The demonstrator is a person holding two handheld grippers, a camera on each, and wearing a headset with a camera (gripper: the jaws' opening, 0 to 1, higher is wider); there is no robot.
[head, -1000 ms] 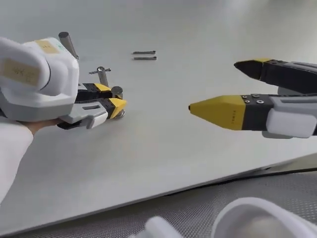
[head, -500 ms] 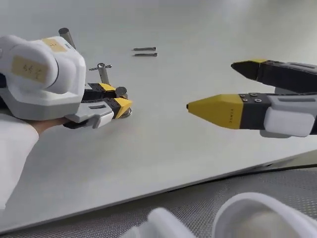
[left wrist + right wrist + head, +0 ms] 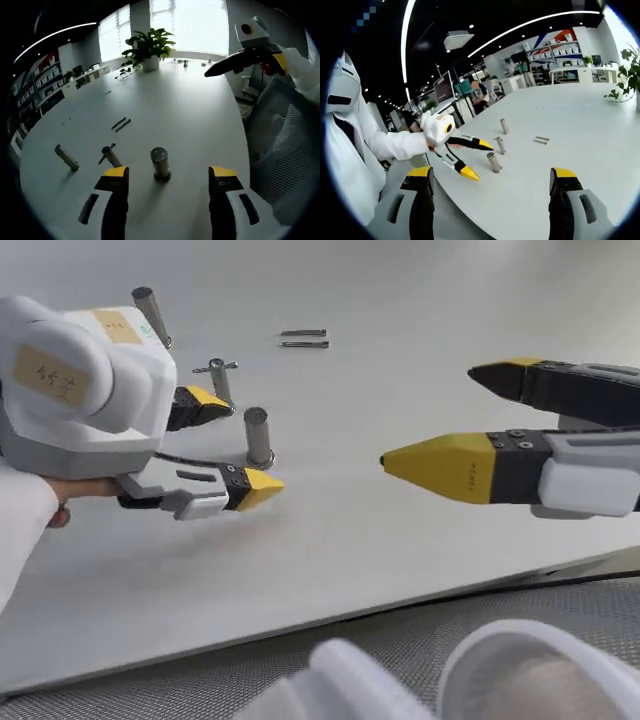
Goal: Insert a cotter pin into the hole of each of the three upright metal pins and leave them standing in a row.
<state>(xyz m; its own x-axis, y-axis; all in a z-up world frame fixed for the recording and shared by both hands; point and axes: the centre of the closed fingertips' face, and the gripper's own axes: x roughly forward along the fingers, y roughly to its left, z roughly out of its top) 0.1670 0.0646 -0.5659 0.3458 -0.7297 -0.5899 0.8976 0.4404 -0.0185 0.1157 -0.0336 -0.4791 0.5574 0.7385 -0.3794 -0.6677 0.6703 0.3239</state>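
Left hand-held gripper brackets near pin, jaws apart; right hand-held gripper, likewise apart, should lift one cotter pin.

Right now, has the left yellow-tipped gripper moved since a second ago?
Yes: the left gripper has opened, jaws spreading away from the short upright metal pin.

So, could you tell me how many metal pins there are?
3, in a row: near pin at the left gripper, middle pin carrying a cotter pin, far pin behind.
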